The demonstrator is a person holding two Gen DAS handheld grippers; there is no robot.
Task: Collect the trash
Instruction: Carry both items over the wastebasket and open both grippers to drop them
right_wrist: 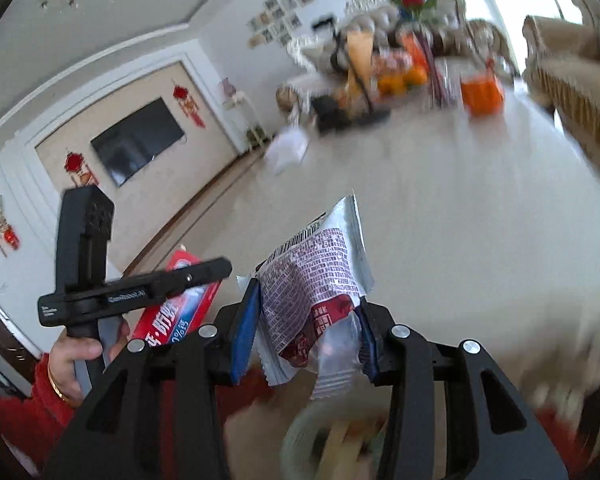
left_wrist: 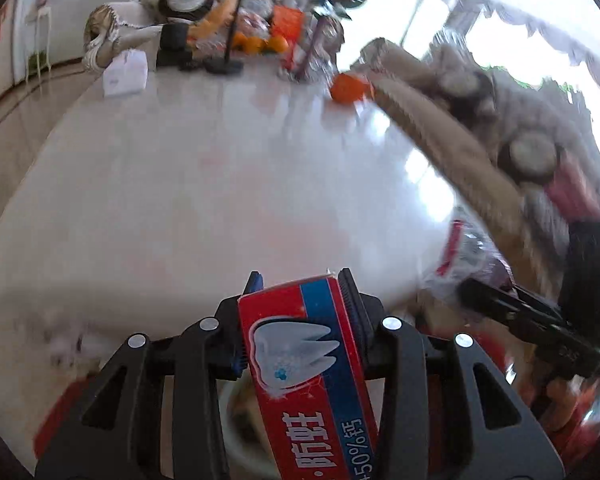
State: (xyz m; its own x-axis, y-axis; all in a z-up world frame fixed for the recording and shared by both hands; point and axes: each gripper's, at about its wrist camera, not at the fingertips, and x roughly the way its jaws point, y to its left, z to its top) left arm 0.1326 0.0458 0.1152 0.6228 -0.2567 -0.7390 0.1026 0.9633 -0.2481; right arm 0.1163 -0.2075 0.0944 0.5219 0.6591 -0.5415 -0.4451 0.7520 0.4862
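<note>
Left gripper (left_wrist: pixel 300 280): jaws clamped on a red-and-blue toothpaste box (left_wrist: pixel 304 344), which runs lengthwise between the pads, its end level with the fingertips. Right gripper (right_wrist: pixel 308 300): jaws pinching a crumpled snack wrapper (right_wrist: pixel 316 272), projecting beyond the tips above the pale table (right_wrist: pixel 460 200).

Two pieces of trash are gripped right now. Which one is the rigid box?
The red-and-blue toothpaste box, clamped in the left gripper. The right gripper holds a crumpled silver-and-red snack wrapper, limp and torn open.
</note>
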